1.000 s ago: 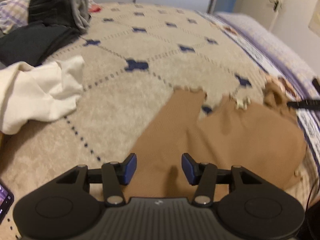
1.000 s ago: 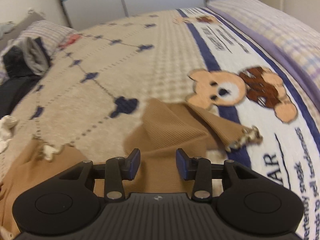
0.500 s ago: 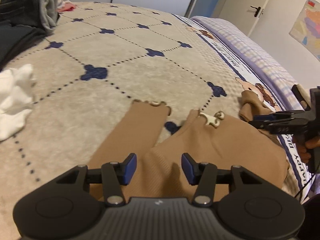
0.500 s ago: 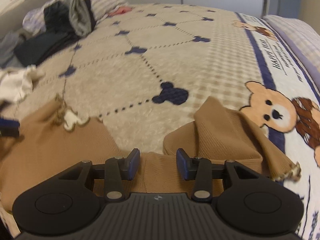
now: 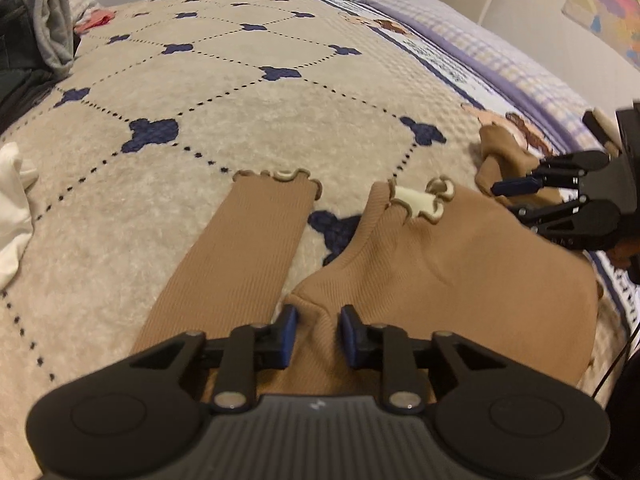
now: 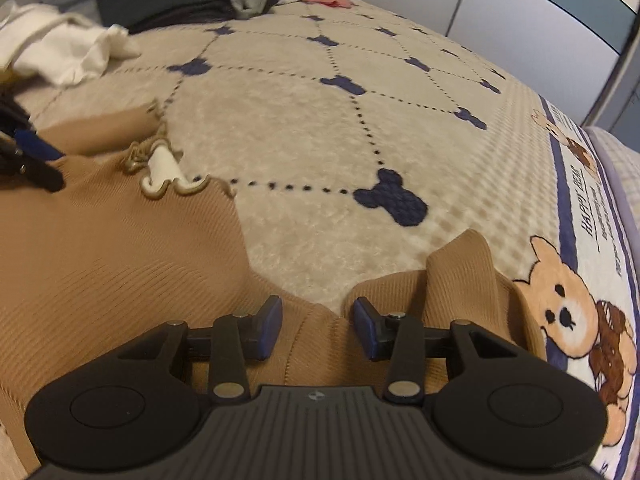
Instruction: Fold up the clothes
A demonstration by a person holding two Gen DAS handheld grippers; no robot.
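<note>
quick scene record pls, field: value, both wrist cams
surface: bed with beige bear-print blanket
garment: tan top lying face-up, one sleeve straight, other sleeve rumpled
left gripper: jaws closing, fold of top at the sleeve's base between them
right gripper: jaws closing over fabric by the rumpled sleeve
other clothes: white garment, dark pile, both apart from the top
</note>
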